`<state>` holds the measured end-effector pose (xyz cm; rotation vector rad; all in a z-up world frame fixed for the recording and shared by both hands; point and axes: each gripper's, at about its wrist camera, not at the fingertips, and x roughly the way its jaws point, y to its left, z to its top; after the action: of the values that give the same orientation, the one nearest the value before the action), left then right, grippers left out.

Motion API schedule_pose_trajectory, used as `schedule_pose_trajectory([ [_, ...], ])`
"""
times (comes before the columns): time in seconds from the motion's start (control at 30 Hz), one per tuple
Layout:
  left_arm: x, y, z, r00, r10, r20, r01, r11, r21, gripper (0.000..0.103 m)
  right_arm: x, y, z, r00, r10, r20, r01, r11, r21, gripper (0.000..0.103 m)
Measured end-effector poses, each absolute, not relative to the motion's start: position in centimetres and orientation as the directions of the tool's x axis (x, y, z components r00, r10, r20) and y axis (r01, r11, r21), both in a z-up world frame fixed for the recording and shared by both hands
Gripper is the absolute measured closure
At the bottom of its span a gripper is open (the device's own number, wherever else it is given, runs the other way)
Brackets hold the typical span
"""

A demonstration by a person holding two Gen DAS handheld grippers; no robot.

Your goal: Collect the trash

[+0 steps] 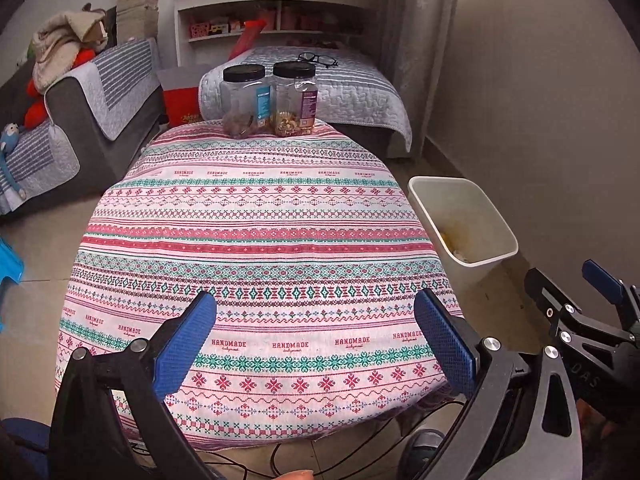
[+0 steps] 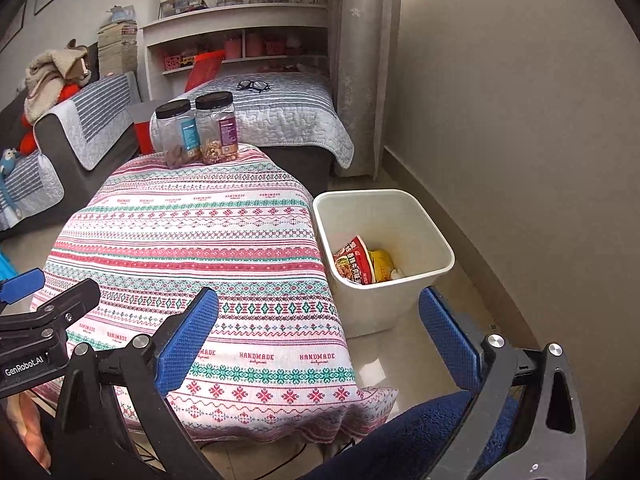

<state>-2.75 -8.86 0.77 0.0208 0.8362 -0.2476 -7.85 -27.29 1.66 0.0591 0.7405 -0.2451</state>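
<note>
A white trash bin (image 2: 404,296) stands on the floor right of the table; it also shows in the left wrist view (image 1: 492,232). Inside it lie a red instant-noodle cup (image 2: 354,260), a yellow wrapper (image 2: 382,264) and a bit of white paper. My left gripper (image 1: 316,340) is open and empty over the near end of the patterned tablecloth (image 1: 256,232). My right gripper (image 2: 320,332) is open and empty, over the table's near right corner beside the bin. The cloth (image 2: 192,248) shows no loose trash.
Two clear jars with black lids (image 1: 270,100) stand at the table's far edge, also in the right wrist view (image 2: 198,132). A grey sofa (image 1: 80,120) lies left, a quilted daybed with glasses (image 1: 318,59) behind, a wall right. Cables run under the table.
</note>
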Motion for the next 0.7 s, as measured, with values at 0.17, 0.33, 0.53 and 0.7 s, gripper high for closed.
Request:
schedule_pose_trajectory([
  [0.17,-2.6,-9.2,0.6,0.639,-0.218,-0.738,0.234,0.969,-0.083,0.007,-7.7,-27.8,1.4,0.707,-0.195,-0.68,0.255,0.967,-0.011,0.007],
  [0.33,-2.4,-9.3,0.3,0.631,-0.216,-0.745,0.233,0.969,-0.084,0.007,-7.6,-28.1,1.2,0.703,-0.186,-0.687,0.256,0.967,0.001,0.007],
  [0.53,-2.3,-9.2,0.2,0.631,-0.213,-0.746,0.225,0.971,-0.086,0.007,-7.7,-28.3,1.1,0.702,-0.178,-0.689,0.26,0.966,0.015,0.007],
  [0.7,-2.2,-9.4,0.2,0.635,-0.21,-0.743,0.225,0.971,-0.082,0.007,-7.6,-28.3,1.0,0.699,-0.175,-0.694,0.259,0.966,0.016,0.007],
])
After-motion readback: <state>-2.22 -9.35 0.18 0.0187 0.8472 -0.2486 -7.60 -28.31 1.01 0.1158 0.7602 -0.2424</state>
